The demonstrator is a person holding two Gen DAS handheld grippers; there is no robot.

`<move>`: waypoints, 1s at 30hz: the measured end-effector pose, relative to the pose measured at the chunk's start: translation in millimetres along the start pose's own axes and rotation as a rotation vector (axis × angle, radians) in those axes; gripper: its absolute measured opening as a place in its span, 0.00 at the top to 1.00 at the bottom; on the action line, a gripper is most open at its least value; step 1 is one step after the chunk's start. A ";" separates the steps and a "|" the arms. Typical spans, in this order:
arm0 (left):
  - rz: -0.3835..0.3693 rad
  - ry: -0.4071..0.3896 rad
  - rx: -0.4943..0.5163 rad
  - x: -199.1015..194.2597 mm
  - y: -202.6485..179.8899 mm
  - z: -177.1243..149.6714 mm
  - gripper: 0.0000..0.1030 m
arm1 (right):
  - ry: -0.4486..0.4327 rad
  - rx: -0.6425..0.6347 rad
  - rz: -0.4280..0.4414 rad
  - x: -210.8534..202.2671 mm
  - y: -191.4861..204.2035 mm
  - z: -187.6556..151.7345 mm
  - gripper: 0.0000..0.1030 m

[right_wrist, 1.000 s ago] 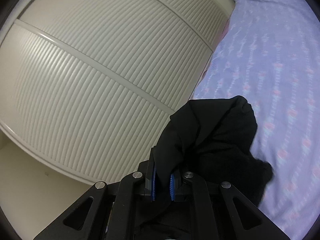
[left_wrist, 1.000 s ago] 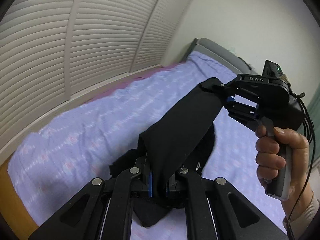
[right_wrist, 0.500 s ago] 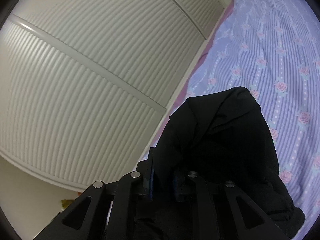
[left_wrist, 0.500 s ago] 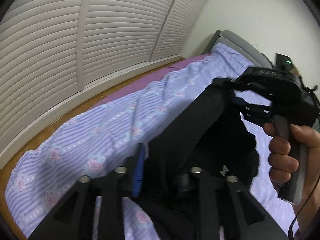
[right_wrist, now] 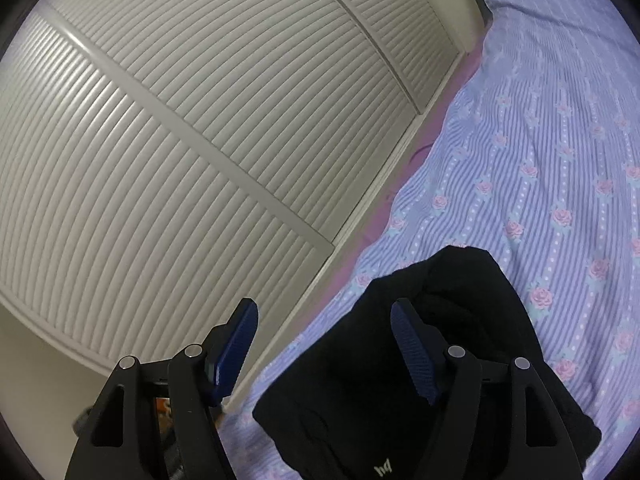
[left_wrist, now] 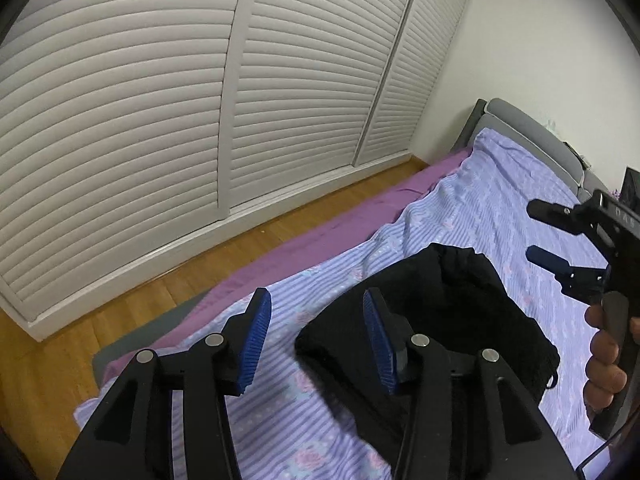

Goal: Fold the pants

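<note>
the pants (left_wrist: 448, 320) lay in a dark, bunched heap on the bed (left_wrist: 500, 208), near its side edge, with folds piled over one another; from the right wrist view the same pants (right_wrist: 400, 380) showed a small white logo low on the cloth. nothing held them.

the left tool (left_wrist: 316, 340) stood wide, its blue pads (left_wrist: 256, 344) well apart and gripping nothing; one pad sat over the striped sheet, the other over the edge of the pants. the right tool (right_wrist: 324, 352) was wide too, one blue pad (right_wrist: 412, 356) above the black cloth and the other toward the doors, with nothing between them. in the left wrist view the right tool (left_wrist: 560, 236) appeared at the far right, above the bed just past the pants, fingers apart, its handle gripped by the right hand (left_wrist: 604, 356).

no containers were in sight.

the bed carried a lilac striped sheet (right_wrist: 540, 160) printed with pink roses, and a plain purple layer (left_wrist: 320, 240) showed beneath it along the side. a grey headboard (left_wrist: 528, 132) stood at the far end against a white wall (left_wrist: 540, 40). a strip of wood floor (left_wrist: 120, 308) ran between the bed and white louvred doors (left_wrist: 160, 100), which filled most of both views. a dark grey mat (left_wrist: 132, 348) lay on the floor at the bed's near corner.
</note>
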State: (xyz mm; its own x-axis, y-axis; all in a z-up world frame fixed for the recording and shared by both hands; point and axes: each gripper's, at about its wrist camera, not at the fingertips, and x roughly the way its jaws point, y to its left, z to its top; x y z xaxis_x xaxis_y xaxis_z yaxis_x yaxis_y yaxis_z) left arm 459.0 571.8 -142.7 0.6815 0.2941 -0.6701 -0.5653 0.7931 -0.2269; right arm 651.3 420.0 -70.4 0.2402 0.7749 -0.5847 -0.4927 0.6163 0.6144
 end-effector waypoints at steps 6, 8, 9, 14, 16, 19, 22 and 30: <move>-0.028 -0.008 0.082 -33.9 -20.5 -16.2 0.51 | -0.090 -0.077 -0.069 -48.3 13.0 -24.9 0.32; -0.048 -0.008 0.097 -51.2 -28.7 -24.4 0.50 | -0.120 -0.110 -0.093 -72.9 22.0 -36.9 0.32; -0.055 -0.007 0.107 -59.9 -32.5 -29.1 0.49 | -0.130 -0.121 -0.106 -82.5 25.2 -41.5 0.32; -0.092 -0.011 0.163 -119.7 -51.3 -56.1 0.46 | -0.191 -0.209 -0.186 -146.7 50.7 -82.9 0.32; -0.103 -0.024 0.175 -144.4 -53.6 -64.5 0.43 | -0.219 -0.259 -0.236 -175.2 64.8 -107.6 0.32; -0.128 -0.050 0.199 -193.4 -58.8 -83.6 0.41 | -0.268 -0.318 -0.298 -217.5 84.4 -151.2 0.32; -0.150 -0.058 0.211 -237.1 -59.6 -104.3 0.40 | -0.307 -0.372 -0.348 -258.5 104.7 -198.4 0.32; -0.205 -0.101 0.250 -353.3 -72.6 -173.8 0.38 | -0.386 -0.397 -0.426 -375.6 128.1 -321.7 0.32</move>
State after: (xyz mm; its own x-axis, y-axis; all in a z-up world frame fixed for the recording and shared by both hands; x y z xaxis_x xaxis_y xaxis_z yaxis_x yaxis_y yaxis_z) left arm 178.5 317.6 -12.3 0.8191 0.1566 -0.5519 -0.2888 0.9438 -0.1608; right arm 228.9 162.7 57.4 0.7239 0.5174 -0.4563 -0.5408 0.8363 0.0902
